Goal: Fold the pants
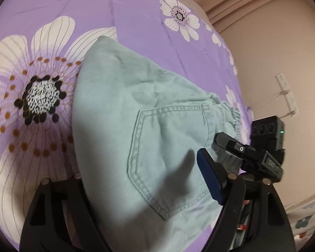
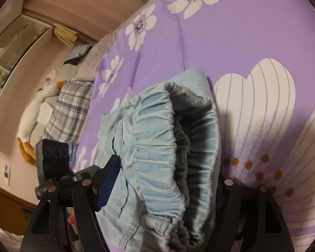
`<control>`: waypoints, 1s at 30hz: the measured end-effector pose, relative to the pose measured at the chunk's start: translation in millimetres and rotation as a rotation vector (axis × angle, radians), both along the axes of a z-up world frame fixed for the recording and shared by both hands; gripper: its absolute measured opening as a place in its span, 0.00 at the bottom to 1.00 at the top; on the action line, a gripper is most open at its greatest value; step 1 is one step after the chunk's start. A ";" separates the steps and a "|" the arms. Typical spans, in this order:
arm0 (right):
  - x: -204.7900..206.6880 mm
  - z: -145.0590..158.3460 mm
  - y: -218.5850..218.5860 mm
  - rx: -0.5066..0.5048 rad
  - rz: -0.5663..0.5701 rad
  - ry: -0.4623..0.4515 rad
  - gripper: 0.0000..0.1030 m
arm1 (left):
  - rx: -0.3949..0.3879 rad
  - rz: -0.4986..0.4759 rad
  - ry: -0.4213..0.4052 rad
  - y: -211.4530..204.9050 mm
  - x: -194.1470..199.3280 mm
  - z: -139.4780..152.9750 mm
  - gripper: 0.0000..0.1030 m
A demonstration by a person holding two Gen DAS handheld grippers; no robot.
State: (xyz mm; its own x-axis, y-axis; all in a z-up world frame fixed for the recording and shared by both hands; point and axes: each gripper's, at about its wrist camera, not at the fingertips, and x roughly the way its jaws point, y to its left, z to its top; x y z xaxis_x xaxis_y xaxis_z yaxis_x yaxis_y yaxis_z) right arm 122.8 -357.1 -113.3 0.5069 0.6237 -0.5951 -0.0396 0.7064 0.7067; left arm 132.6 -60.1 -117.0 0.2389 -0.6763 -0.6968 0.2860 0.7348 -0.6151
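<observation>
- Lying on the bed's purple flowered sheet [image 1: 136, 21], folded into a thick bundle: light blue denim pants [image 1: 119, 96], back pocket [image 1: 170, 147] facing up, probably so that the smooth seat side ends up outermost.
- Straddling the pocket end of that bundle: left claw [image 1: 140, 168], jaws wide, denim filling the gap. One blue pad just beside the cloth, the other finger hidden under it, so cannot tell whether pressing or merely bracketing.
- Straddling the gathered elastic waistband [image 2: 157, 147]: right claw [image 2: 170, 172], also wide. Near pad against the denim, far finger hidden behind the bunched layers; a true grip cannot be confirmed.
- Set close together at the same end of the garment, apparently to control both corners of the waist at once and keep the stacked layers from sliding apart.
- Angled downward toward the mattress, likely to reach under the thick edge, not pinch it from above.
- Judged mostly folded; waistband puffed open, likely needing flattening or one more fold.
</observation>
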 end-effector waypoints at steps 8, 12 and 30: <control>-11.0 10.3 16.8 -0.146 -0.056 -0.025 0.54 | 0.198 0.007 -0.093 -11.7 -10.6 6.5 0.55; -17.8 19.7 23.8 -0.184 -0.070 -0.051 0.45 | 0.240 0.015 -0.138 -13.6 -17.7 14.0 0.37; -56.1 85.4 81.7 -0.462 -0.028 -0.255 0.39 | 0.326 0.077 -0.252 7.8 -78.2 65.8 0.23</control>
